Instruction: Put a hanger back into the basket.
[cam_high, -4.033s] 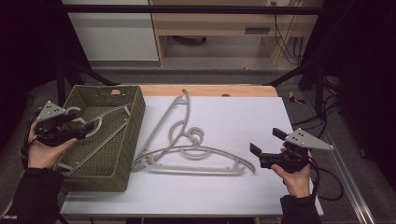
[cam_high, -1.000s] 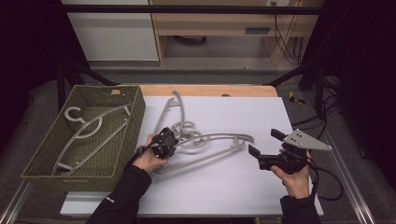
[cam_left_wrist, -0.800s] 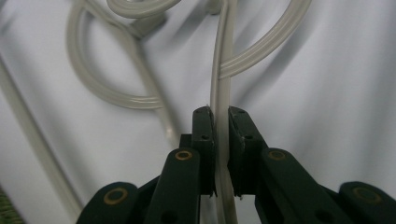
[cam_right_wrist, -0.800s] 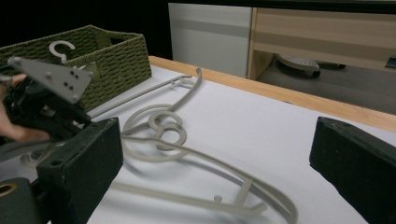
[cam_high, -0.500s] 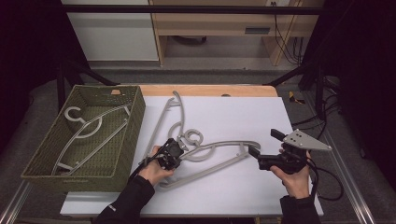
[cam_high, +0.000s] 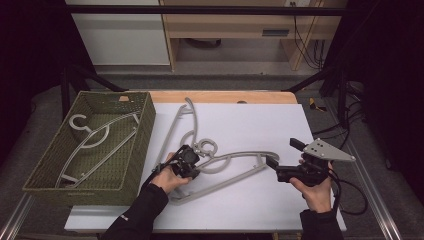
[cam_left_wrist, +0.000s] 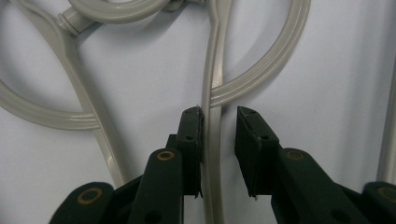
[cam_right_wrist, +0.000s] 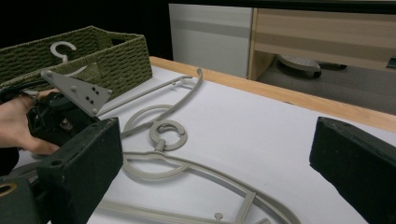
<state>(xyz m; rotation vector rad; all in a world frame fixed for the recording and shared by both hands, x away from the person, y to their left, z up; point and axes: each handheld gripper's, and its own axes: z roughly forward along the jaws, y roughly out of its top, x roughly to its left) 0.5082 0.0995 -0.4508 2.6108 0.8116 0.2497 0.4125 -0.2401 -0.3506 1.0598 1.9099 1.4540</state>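
L gripper (cam_left_wrist: 218, 140): mine, jaws narrow, straddling a bar of the near hanger (cam_high: 235, 172); one pad touching it, other w/ a sliver of gap, not clamped yet.
Change: 4 s ago L gripper was over the basket (cam_high: 37, 170); now it's down on the table (cam_high: 260, 125) at the hanger pile. Near hanger has slid a bit in the last sec.
Meaning: one hanger (cam_high: 95, 140) already in basket, so prob. this one's next; far hanger (cam_high: 175, 125) after.
R gripper (cam_high: 280, 170): jaws wide, empty, hovering by near hanger's R end, unchanged.
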